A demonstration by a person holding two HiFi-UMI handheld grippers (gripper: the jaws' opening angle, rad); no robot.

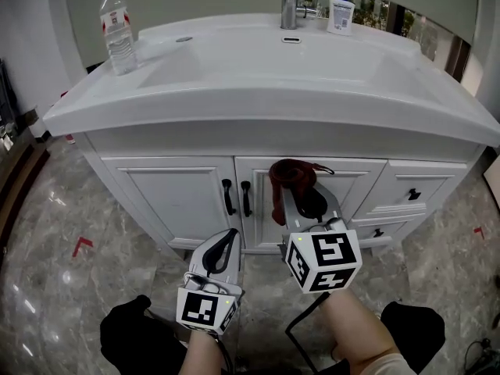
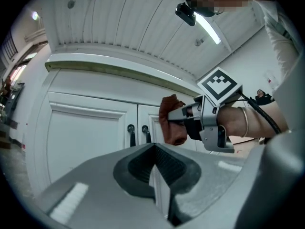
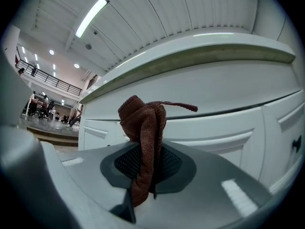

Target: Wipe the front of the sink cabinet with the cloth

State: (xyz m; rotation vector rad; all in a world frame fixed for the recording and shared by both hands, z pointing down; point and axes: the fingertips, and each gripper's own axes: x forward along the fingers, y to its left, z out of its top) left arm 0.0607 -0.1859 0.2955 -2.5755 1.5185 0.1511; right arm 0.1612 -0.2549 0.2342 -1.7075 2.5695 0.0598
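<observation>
Cloth (image 1: 289,176) in R gripper (image 1: 303,198) by cabinet door (image 1: 355,190); bottle (image 1: 117,30), soap (image 1: 341,12) on counter (image 1: 234,108)

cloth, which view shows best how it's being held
The right gripper view: the cloth fills the centre, pinched upright between shut jaws, its bunched top poking above. The head view shows it from above as a dark red wad by the cabinet front. The left gripper view shows it small, side-on, at the right gripper tip.

A bunched reddish-brown cloth (image 1: 291,180), pinched in the right tool (image 1: 303,201), hangs before the white sink cabinet (image 1: 183,198).
</observation>
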